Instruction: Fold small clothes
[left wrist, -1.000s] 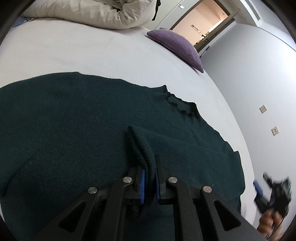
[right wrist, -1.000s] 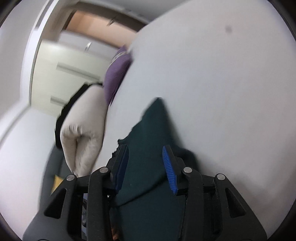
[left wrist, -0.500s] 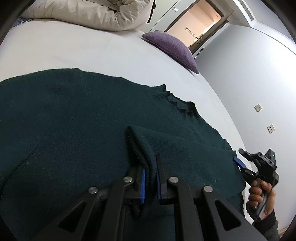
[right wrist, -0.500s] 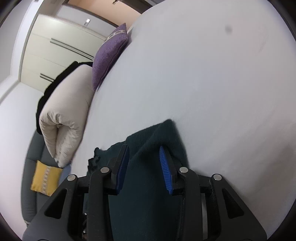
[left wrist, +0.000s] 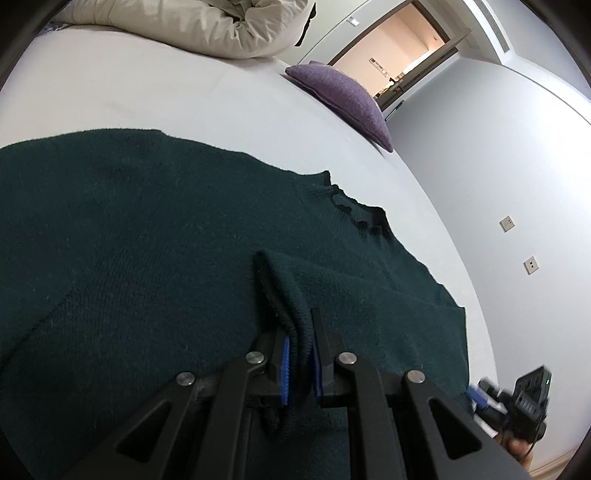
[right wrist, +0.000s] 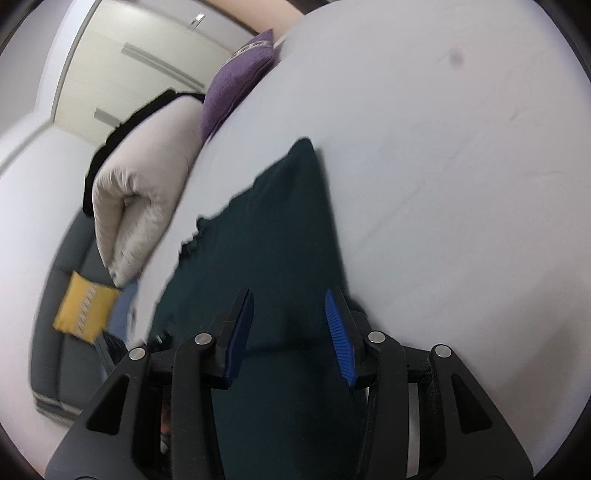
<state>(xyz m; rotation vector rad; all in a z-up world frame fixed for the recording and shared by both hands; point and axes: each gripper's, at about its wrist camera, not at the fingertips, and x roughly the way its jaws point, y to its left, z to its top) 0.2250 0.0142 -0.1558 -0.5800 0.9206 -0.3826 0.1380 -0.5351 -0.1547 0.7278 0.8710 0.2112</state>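
Observation:
A dark green knit sweater [left wrist: 155, 236] lies spread on the white bed [left wrist: 166, 99], its collar [left wrist: 354, 210] toward the right. My left gripper [left wrist: 300, 363] is shut on the sleeve cuff [left wrist: 284, 295], which is folded over the sweater's body. My right gripper [right wrist: 289, 328] is open, its blue pads on either side of the sweater's edge [right wrist: 280, 229], not pinching it. The right gripper also shows in the left wrist view [left wrist: 517, 402] at the lower right, off the sweater's corner.
A purple pillow [left wrist: 343, 96] and a rolled beige duvet [left wrist: 207, 26] lie at the far end of the bed. A yellow cushion [right wrist: 85, 306] sits on a grey sofa [right wrist: 55, 369] beside the bed. The wall [left wrist: 498, 166] and an open doorway [left wrist: 399, 62] are to the right.
My right gripper has drawn back from the sweater's shoulder corner toward the bed's lower right edge and opened wider. My left gripper still holds the cuff and has barely moved.

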